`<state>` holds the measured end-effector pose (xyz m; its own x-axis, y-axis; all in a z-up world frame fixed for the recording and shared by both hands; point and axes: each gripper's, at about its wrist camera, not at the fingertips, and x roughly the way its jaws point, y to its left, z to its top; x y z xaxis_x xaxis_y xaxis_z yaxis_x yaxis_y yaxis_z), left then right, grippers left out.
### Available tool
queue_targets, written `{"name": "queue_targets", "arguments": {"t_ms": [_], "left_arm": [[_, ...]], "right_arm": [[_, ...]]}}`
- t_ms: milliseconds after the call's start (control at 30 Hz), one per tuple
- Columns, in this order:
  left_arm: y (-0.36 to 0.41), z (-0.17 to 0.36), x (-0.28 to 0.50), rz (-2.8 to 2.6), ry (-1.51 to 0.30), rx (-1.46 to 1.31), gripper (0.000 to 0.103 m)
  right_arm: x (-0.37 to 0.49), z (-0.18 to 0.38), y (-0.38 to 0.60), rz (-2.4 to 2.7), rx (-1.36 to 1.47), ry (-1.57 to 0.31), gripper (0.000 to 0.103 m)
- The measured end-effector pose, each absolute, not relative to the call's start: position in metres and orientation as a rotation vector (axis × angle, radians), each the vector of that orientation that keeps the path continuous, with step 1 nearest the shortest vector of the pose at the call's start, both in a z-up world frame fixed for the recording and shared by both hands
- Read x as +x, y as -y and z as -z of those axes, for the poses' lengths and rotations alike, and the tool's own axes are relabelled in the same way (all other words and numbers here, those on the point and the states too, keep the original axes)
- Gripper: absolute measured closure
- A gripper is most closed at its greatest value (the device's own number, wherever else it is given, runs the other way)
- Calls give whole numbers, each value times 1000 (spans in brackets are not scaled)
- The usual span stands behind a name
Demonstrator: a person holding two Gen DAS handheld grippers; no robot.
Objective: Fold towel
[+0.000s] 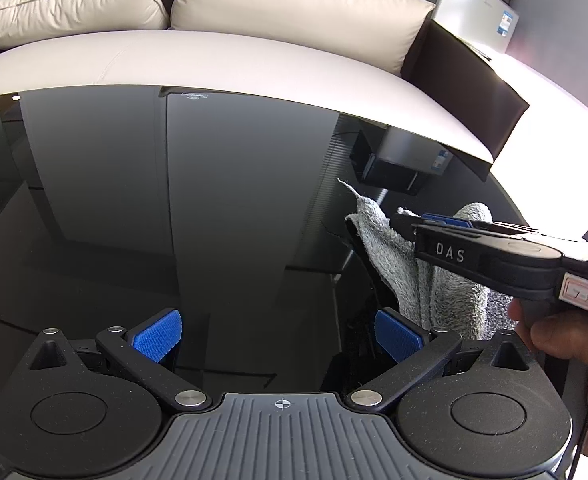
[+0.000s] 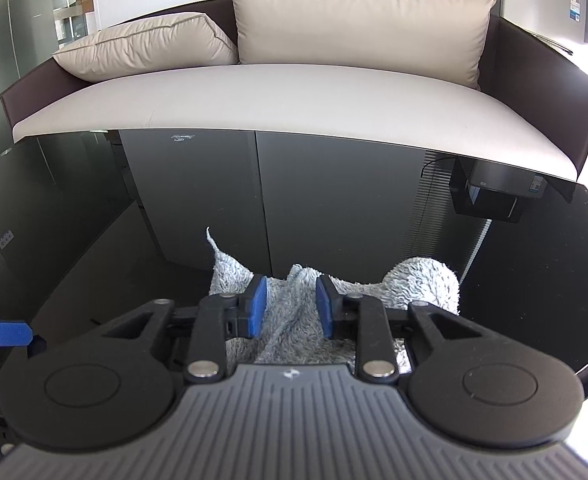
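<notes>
Grey towel (image 2: 294, 300) is seen still crumpled on the black glass table (image 2: 133, 220), unfolded, bunched between the right claw's (image 2: 289, 306) parted pads, the left claw (image 1: 277, 336) held wide and empty.

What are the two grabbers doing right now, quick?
Left gripper: open wide, nothing between its blue pads.
Right gripper: partly open around a fold of the fluffy grey towel; whether the pads press it cannot be told.
</notes>
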<state>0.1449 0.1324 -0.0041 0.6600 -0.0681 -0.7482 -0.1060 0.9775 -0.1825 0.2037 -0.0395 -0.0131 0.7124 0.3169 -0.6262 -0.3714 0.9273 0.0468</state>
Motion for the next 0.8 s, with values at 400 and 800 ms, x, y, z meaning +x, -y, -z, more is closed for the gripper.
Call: {"name": "queue_targets", "arguments": {"t_ms": [400, 800], "left_arm": [[-134, 3, 144, -21, -852, -214, 1], [-133, 4, 143, -19, -852, -220, 1]], "right_arm": [[209, 20, 60, -371, -17, -682, 97], [199, -4, 57, -462, 23, -639, 99]]}}
